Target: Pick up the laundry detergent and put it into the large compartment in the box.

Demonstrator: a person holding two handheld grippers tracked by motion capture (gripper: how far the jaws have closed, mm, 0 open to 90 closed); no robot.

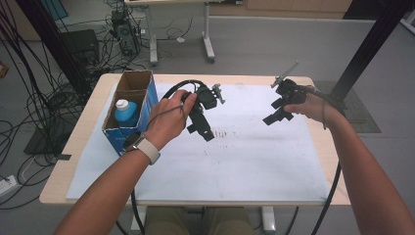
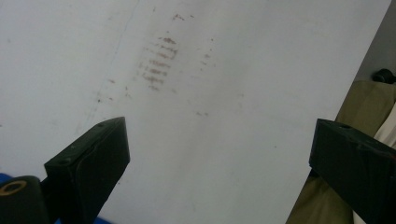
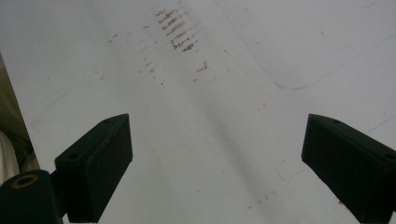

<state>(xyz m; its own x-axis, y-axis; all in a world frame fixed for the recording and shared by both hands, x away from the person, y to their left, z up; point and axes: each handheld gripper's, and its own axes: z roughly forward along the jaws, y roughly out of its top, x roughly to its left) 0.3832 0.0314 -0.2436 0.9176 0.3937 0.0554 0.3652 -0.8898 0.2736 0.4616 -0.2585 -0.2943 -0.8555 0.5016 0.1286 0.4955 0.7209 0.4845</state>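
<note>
Held above the white sheet (image 1: 235,161) covering the table, my left gripper (image 1: 200,128) hangs left of centre with its jaws spread wide. In the left gripper view the gap between its jaws (image 2: 219,163) holds nothing, and the stained sheet (image 2: 196,93) lies below. My right gripper (image 1: 276,116) hovers at the right of the sheet, also open. Its own view shows bare sheet (image 3: 224,116) with reddish-brown marks (image 3: 175,30) between the jaws (image 3: 215,163).
A blue cardboard box (image 1: 131,110) stands at the table's left, with a blue bottle with a white cap (image 1: 126,111) in its near compartment. Cables, a table frame (image 1: 181,29) and black posts stand on the floor beyond. The person's trouser leg (image 2: 364,107) lies past the sheet's edge.
</note>
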